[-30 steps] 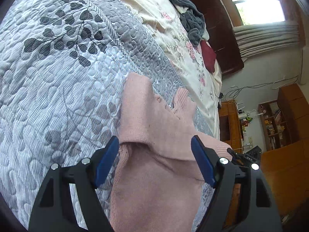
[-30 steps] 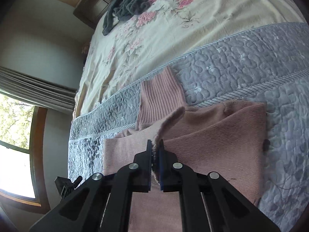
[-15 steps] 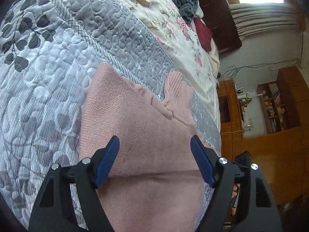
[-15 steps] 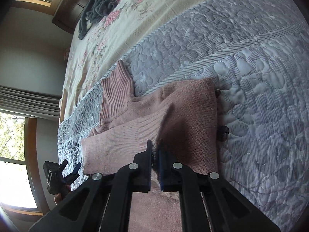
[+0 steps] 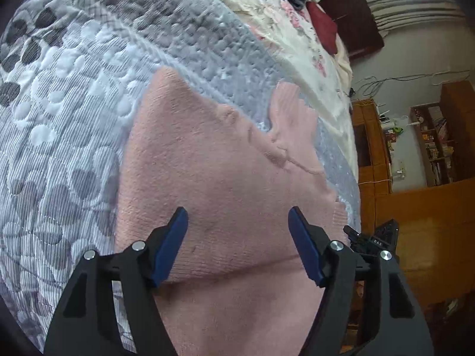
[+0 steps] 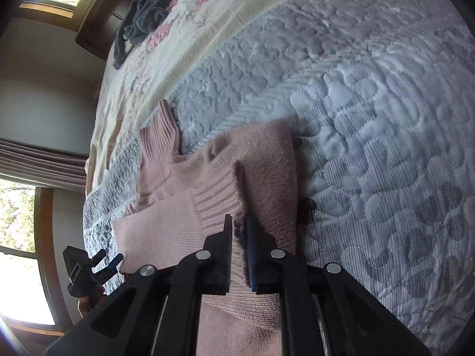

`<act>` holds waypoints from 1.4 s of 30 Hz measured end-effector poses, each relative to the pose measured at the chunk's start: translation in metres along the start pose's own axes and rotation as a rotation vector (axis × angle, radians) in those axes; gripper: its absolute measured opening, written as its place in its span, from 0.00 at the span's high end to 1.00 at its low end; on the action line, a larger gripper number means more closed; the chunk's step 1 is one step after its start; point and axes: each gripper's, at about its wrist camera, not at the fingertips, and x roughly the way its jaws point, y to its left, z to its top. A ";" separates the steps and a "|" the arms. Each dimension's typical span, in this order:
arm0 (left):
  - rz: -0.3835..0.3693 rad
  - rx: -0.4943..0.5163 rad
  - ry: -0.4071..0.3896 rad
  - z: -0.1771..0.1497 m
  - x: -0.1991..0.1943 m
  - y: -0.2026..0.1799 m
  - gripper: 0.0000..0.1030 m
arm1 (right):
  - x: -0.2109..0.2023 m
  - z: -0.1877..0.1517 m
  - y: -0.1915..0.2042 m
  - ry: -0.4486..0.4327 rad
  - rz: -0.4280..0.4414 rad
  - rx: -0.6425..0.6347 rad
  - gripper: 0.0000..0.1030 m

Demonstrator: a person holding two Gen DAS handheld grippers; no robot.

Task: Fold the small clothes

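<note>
Closest in the left wrist view, the left gripper [image 5: 237, 237] hangs just above a pale pink knitted sweater [image 5: 213, 172], its two black fingers with blue pads [image 5: 170, 244] spread wide apart and holding nothing. The knit fills the space between and below the fingers, and a soft crease runs across it just under the fingertips.

In the right wrist view, the right gripper [image 6: 239, 230] has its fingers drawn tightly together, pinching the ribbed edge of a layer of the pink sweater [image 6: 184, 216]. That layer lies over the rest of the garment. Low on the left of this view the left gripper [image 6: 98, 262] appears small, next to the sweater's near left corner.

The sweater lies on a grey and white quilted bedspread with a leaf pattern [image 5: 68, 136], which covers the near part of the bed. One ribbed pink cuff [image 5: 289, 109] sticks out from the far edge of the garment onto a plainer grey quilted band. In the left wrist view, the right gripper [image 5: 371, 240] shows as a small black shape at the sweater's right edge.

Further away, the bed is covered by a cream sheet printed with pink flowers [image 6: 178, 38]. On it, well apart from the sweater, lies a crumpled dark grey cloth [image 6: 142, 20], with a dark red item [image 5: 323, 26] beside it. Beyond the bed stand a dark wooden headboard [image 5: 350, 14], wooden shelves [image 5: 433, 142] and bright windows with pleated curtains [image 6: 41, 160].
</note>
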 end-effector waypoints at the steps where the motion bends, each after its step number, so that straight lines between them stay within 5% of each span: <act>1: -0.022 0.029 -0.008 0.004 -0.005 -0.009 0.33 | -0.009 0.000 0.005 -0.020 0.036 -0.008 0.89; 6: -0.019 0.071 0.016 0.036 0.005 -0.020 0.33 | 0.006 0.001 0.022 0.042 0.093 -0.047 0.89; 9: 0.080 0.049 0.078 0.048 0.030 -0.003 0.33 | 0.033 0.002 0.008 0.092 0.055 -0.005 0.89; 11: 0.134 0.047 0.124 0.047 0.043 0.008 0.38 | 0.044 -0.001 -0.005 0.102 -0.004 0.003 1.00; 18: -0.038 0.145 0.122 0.009 0.000 -0.012 0.35 | 0.011 -0.024 0.004 0.083 0.082 -0.036 0.94; 25: 0.033 0.086 0.157 -0.009 0.016 0.025 0.32 | 0.028 -0.035 -0.020 0.139 0.045 0.005 1.00; 30: 0.014 0.162 0.130 0.013 0.011 -0.002 0.29 | 0.017 -0.003 0.003 0.088 0.070 -0.052 0.92; 35: 0.107 0.093 0.163 0.050 0.038 0.011 0.28 | 0.040 0.033 -0.007 0.123 -0.013 -0.021 0.96; 39: 0.074 0.176 0.142 0.088 0.048 -0.022 0.27 | 0.027 0.063 0.031 0.093 0.106 -0.097 0.79; 42: 0.040 0.205 0.105 0.123 0.070 -0.052 0.22 | 0.047 0.097 0.055 0.084 0.116 -0.114 0.66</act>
